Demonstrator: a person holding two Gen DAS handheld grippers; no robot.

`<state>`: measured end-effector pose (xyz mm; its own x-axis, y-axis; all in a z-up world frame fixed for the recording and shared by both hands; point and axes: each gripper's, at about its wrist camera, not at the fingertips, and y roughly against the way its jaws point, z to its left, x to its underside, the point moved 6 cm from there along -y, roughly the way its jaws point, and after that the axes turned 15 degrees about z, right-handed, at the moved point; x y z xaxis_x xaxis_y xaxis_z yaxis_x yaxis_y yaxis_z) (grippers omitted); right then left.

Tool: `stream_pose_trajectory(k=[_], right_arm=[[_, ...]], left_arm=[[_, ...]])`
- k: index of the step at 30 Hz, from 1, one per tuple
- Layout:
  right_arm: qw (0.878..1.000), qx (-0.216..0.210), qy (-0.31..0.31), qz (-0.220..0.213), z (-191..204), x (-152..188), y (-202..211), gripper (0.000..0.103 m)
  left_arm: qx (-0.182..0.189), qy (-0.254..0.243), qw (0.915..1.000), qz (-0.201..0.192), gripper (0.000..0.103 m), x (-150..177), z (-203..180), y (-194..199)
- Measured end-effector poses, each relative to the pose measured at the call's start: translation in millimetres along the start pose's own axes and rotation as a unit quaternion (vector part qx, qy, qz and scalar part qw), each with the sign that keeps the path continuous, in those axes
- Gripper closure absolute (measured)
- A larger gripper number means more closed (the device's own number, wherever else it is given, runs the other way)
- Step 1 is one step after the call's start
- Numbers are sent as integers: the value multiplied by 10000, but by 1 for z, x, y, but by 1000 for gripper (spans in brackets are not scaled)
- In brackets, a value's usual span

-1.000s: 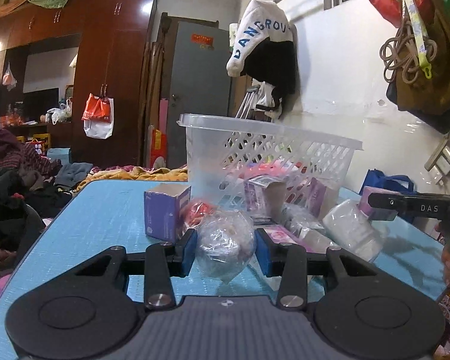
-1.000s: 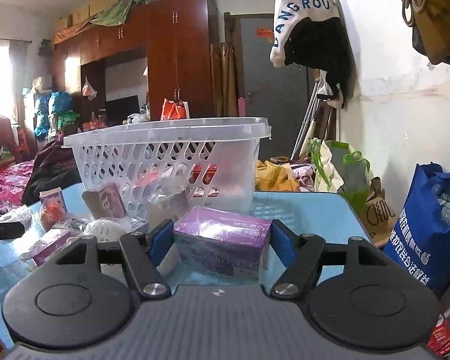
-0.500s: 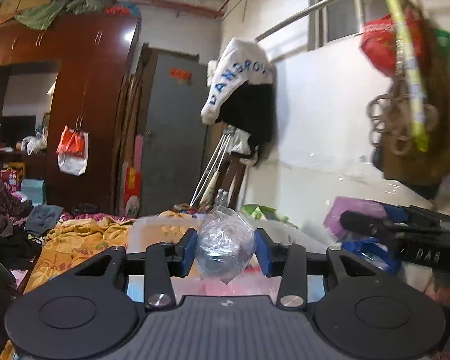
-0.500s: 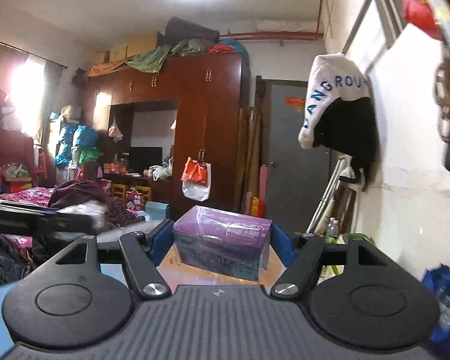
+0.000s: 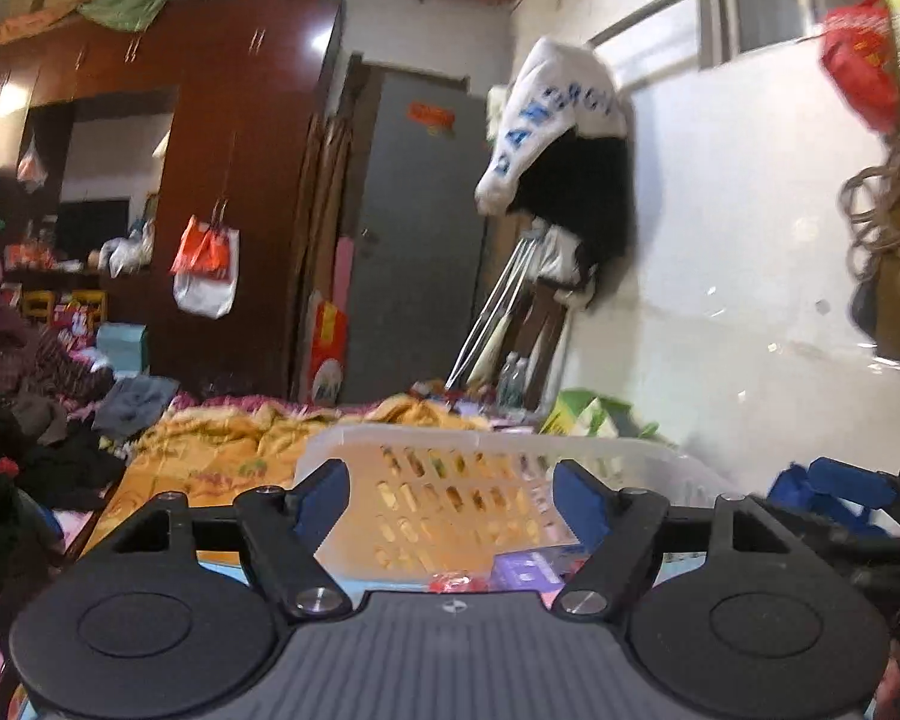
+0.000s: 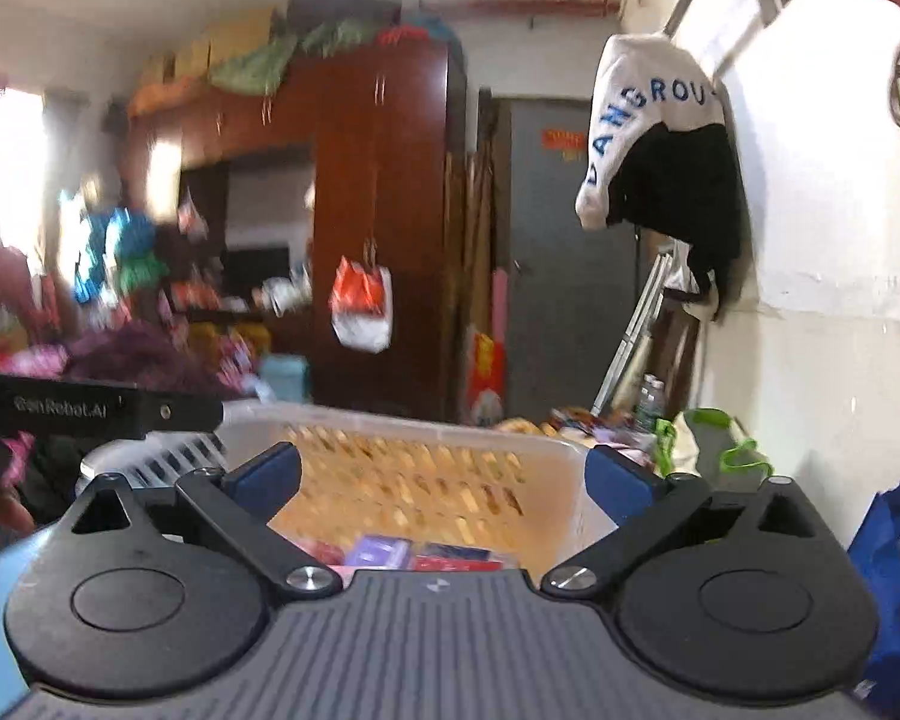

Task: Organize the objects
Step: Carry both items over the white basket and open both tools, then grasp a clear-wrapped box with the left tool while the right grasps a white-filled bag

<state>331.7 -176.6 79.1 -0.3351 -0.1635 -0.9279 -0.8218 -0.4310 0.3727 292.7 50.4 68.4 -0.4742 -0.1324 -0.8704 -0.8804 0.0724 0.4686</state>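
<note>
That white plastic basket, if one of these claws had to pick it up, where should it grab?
Probably the basket rim, from above: it is a thin flared lip along an upright slotted wall, narrow enough for open fingers like the right gripper has to straddle. The body looks too wide.

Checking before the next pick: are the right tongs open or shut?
Open. The right tongs stand spread wide with nothing between the blue pads, over the white basket.

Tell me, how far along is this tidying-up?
Some packets, a purple box among them, already lie in the white basket. Both the left gripper and right gripper are open and empty above it, so nothing is in hand. What remains on the table is out of view here, so I can't say what's left.
</note>
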Motion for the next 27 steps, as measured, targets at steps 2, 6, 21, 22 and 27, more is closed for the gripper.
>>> stream_pose_trajectory(k=[2,6,21,22,27], right_arm=[[9997,-151,-172,-76,-3,8,20,0],[9991,-381,-179,-32,-1,33,44,0],[9960,-440,73,768,15,94,40,0],[9959,-408,110,801,16,94,37,0],[9949,-417,221,889,25,109,43,0]], left_arm=[[95,-30,9999,-34,22,13,-3,16],[145,-218,9996,86,21,51,-13,40],[-22,-276,9981,549,21,139,-1,61],[-44,-250,9979,590,21,142,2,60],[-14,-291,9966,768,21,157,0,53]])
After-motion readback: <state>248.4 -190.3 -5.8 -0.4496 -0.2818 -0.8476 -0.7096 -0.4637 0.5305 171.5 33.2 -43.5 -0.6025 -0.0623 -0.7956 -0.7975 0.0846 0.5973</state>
